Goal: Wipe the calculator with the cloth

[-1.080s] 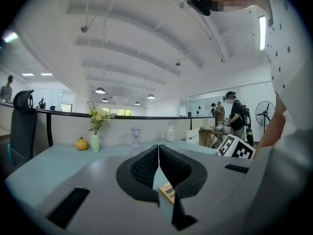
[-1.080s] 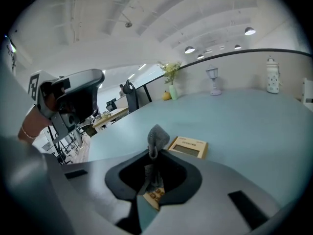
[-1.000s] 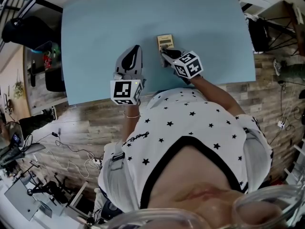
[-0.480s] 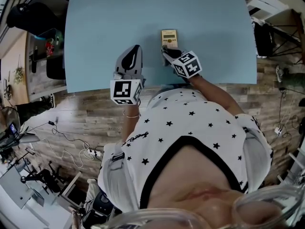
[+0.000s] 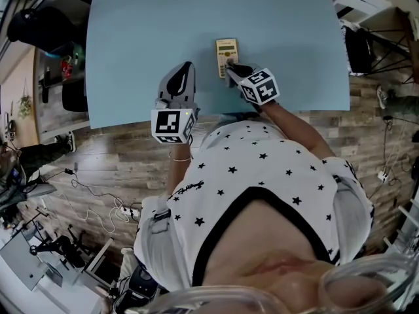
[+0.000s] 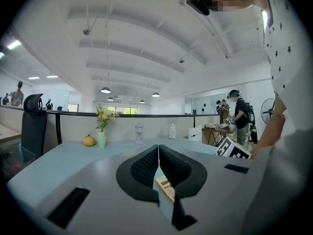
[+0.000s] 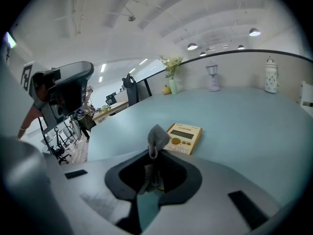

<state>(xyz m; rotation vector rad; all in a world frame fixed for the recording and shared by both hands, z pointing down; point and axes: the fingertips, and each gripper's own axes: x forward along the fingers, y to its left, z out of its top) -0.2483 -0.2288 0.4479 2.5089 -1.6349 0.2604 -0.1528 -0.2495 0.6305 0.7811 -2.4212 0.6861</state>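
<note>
Along the far edge of the blue table (image 5: 131, 51) a vase of flowers (image 6: 101, 133), a yellow fruit (image 6: 89, 141) and a white jar (image 6: 172, 130) are lined up, well apart from the work. Nearer the person, the calculator (image 5: 226, 55) is laid flat, its long axis running away from the body, display end farthest. Its near corner is overlapped by a grey cloth (image 7: 157, 140), which is clamped in the right gripper (image 5: 232, 69). The left gripper (image 6: 158, 151) is held beside it, jaws pressed together on nothing.
</note>
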